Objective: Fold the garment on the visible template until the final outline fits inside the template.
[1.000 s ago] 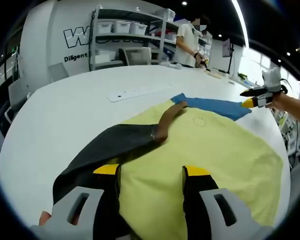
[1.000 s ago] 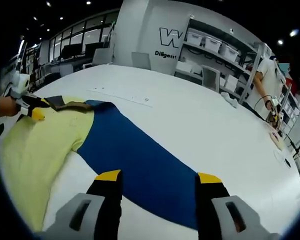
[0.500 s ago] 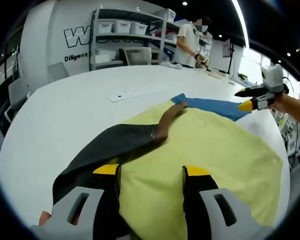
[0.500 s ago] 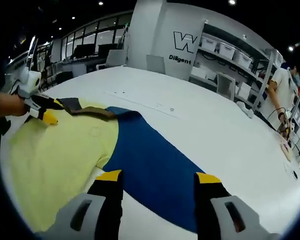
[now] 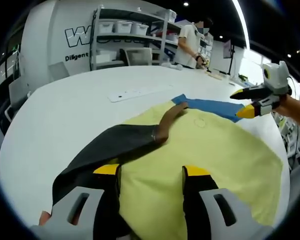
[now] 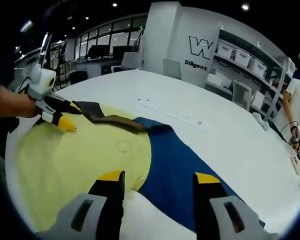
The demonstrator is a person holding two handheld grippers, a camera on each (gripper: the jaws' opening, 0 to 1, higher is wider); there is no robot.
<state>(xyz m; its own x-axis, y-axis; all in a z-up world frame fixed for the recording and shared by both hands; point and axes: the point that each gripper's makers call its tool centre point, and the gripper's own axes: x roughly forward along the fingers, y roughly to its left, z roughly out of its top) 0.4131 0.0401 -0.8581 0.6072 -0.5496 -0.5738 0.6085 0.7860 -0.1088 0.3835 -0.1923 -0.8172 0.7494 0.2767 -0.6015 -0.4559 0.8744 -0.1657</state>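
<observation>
A yellow garment (image 5: 215,155) with a black sleeve (image 5: 110,145) and a brown collar (image 5: 167,120) lies flat on a blue template (image 5: 210,106) on the white table. My left gripper (image 5: 151,172) is open low over the garment near the black sleeve, with yellow cloth between its jaws. It also appears as the left gripper (image 6: 57,116) at the garment's far edge. My right gripper (image 6: 158,177) is open above the line where the yellow garment (image 6: 80,170) meets the blue template (image 6: 190,170). Across the garment, the right gripper (image 5: 247,102) hangs just above the table.
The round white table (image 5: 65,115) has bare room on all sides of the garment. A white strip (image 5: 135,92) lies beyond the collar. Shelves with bins (image 5: 125,30), a chair and a standing person (image 5: 187,42) are behind the table.
The right gripper has moved in along the template toward the garment, so the yellow cloth now reaches between its jaws. The left gripper and the garment have stayed put.
</observation>
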